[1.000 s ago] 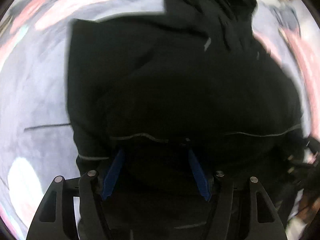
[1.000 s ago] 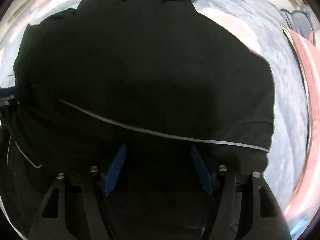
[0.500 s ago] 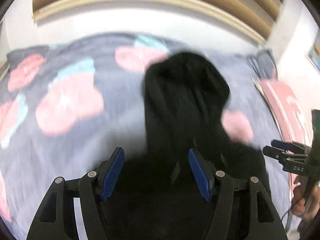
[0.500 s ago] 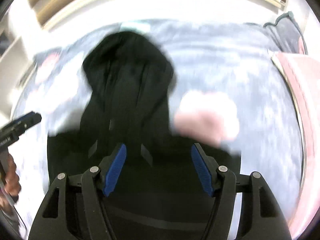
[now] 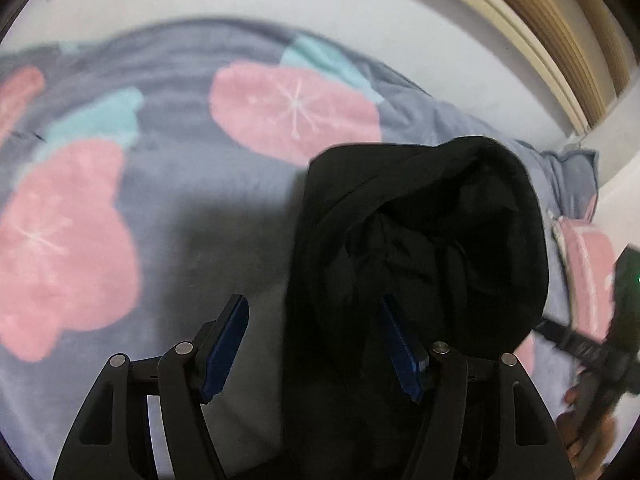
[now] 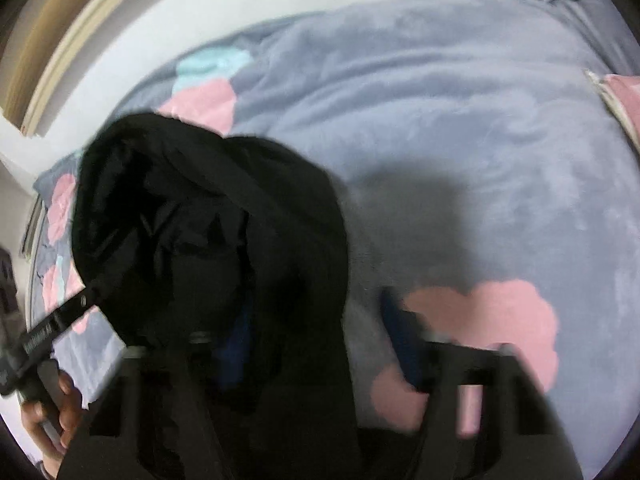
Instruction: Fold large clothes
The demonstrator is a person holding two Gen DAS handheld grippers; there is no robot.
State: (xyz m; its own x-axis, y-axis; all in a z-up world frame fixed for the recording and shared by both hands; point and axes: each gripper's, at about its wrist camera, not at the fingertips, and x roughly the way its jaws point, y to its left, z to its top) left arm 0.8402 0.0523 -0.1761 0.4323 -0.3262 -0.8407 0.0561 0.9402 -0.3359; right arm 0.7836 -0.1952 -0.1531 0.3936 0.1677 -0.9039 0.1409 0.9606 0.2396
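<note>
A black hooded garment [image 5: 420,248] lies bunched on the bed, hood end farthest from me; it also shows in the right wrist view [image 6: 224,248]. My left gripper [image 5: 316,344] is open, its right blue pad at the garment's left edge, nothing held. My right gripper [image 6: 320,344] is open, blurred by motion, its left finger over the garment and its right over bare blanket. The right gripper shows at the left view's right edge [image 5: 592,352]; the left gripper shows at the right view's left edge [image 6: 44,336].
A grey fleece blanket [image 5: 180,216] with pink flowers and teal leaves covers the bed [image 6: 480,160]. A white wall with a wooden headboard strip [image 5: 560,40] runs behind. A pink pillow [image 6: 624,96] lies at the bed's right side.
Both grippers have pulled back and up from the garment, then swung apart. The spread black garment that filled both views now lies as a narrower bunched pile between them.
</note>
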